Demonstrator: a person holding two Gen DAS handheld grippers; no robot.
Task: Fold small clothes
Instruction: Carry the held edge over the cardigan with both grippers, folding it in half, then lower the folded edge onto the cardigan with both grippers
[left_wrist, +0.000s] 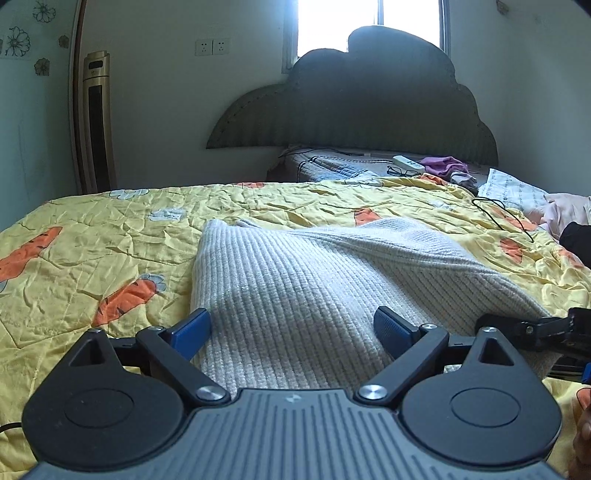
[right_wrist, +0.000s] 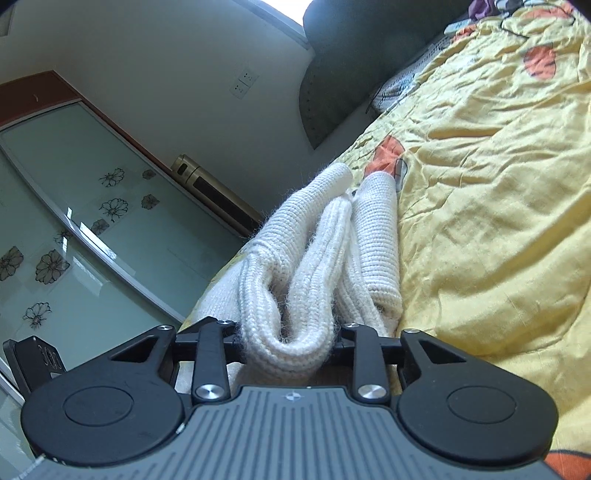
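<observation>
Right hand-held gripper (right_wrist: 291, 332) fingertips hidden by sweater (right_wrist: 314, 258)

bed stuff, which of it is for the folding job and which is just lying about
For the job:
white knit sweater
left hand-held gripper
right hand-held gripper

Lying about:
glasses
remote
purple cloth
black cable
yellow quilt
</observation>
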